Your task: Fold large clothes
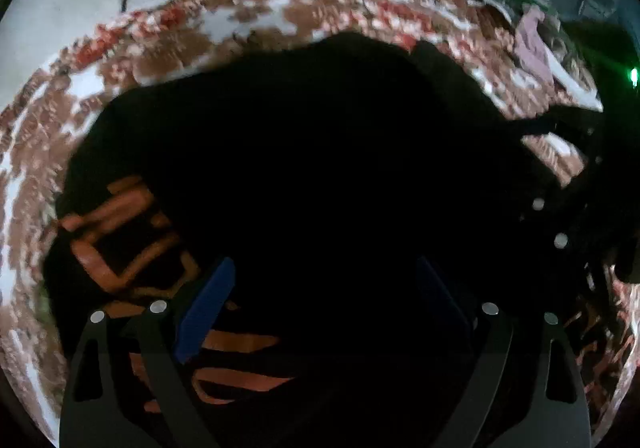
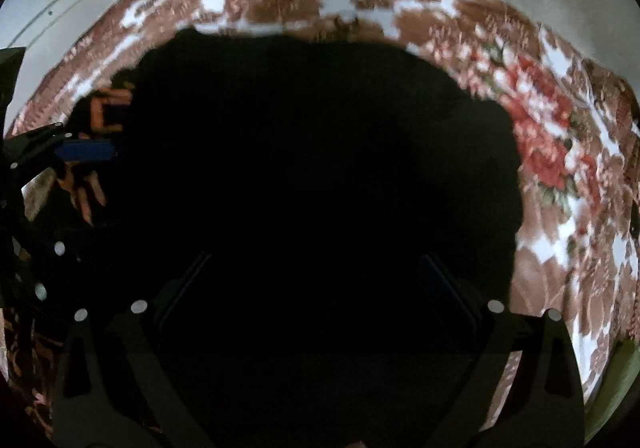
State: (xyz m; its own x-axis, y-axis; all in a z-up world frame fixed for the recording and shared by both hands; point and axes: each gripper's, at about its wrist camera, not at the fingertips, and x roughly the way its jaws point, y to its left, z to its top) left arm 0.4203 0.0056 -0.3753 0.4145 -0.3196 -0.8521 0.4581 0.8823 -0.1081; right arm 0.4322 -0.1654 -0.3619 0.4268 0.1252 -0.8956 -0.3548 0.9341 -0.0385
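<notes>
The big black shirt [image 1: 304,152] with orange letters [image 1: 120,236] lies spread on the flowery blanket [image 1: 256,4]. It looks soft and floppy, so it will sag and bunch if lifted. Best to grab it at the edges. The left gripper [image 1: 324,308] and right gripper [image 2: 316,300] hang over the shirt with fingers spread, holding nothing.

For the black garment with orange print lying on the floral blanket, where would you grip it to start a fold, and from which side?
Probably the black garment is best pinched at its outer edges: the left gripper at the edge beside the orange print, the right gripper at the opposite edge bordering the floral blanket. Both are open. The cloth lies spread; only those edges show clearly.
</notes>
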